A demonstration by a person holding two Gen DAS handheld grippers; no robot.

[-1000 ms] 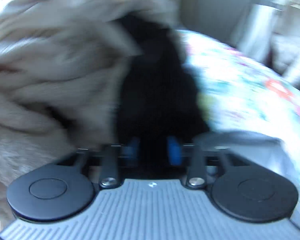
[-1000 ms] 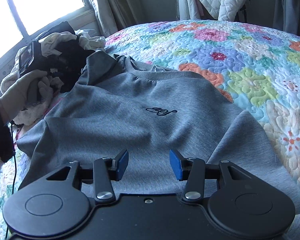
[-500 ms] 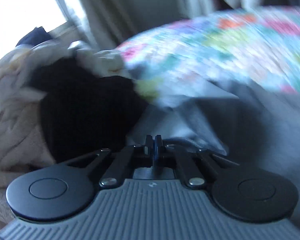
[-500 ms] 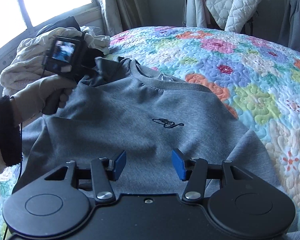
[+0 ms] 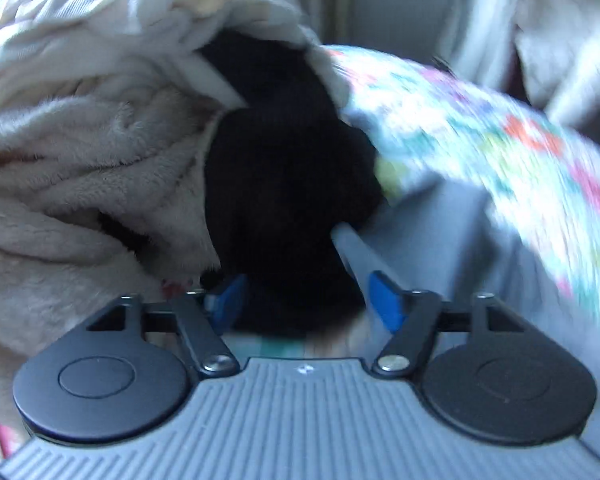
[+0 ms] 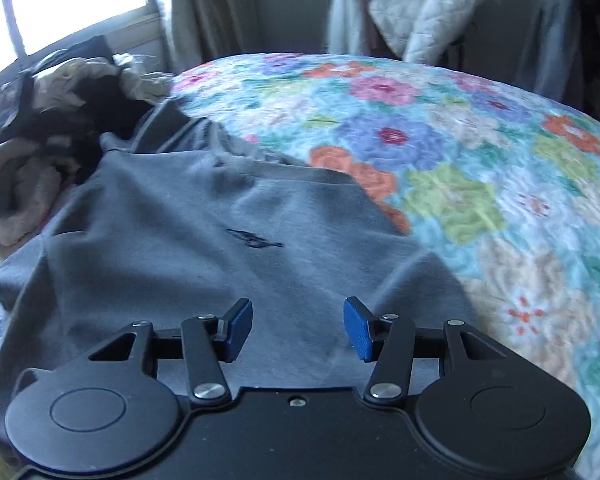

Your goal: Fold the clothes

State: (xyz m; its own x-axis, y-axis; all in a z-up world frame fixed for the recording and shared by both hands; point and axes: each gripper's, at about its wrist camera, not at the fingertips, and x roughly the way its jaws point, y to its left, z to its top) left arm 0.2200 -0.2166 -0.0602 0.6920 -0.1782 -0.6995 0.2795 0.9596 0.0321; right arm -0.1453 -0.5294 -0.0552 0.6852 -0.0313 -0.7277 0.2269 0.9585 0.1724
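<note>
A grey sweatshirt with a small dark chest logo lies front-up on the flowered quilt. My right gripper is open and empty, hovering over the sweatshirt's lower part. My left gripper is open, its blue pads either side of a black garment in the clothes pile; whether they touch it is unclear. A grey sleeve of the sweatshirt lies just right of the left gripper.
A pile of cream fleece and dark clothes lies at the bed's left edge, also in the right wrist view. A window and curtains stand behind it. A white quilted jacket hangs beyond the bed.
My left gripper was shut half a second ago and is now open, swung back left toward the black garment. My left hand has left the right wrist view. The right gripper has risen slightly.
</note>
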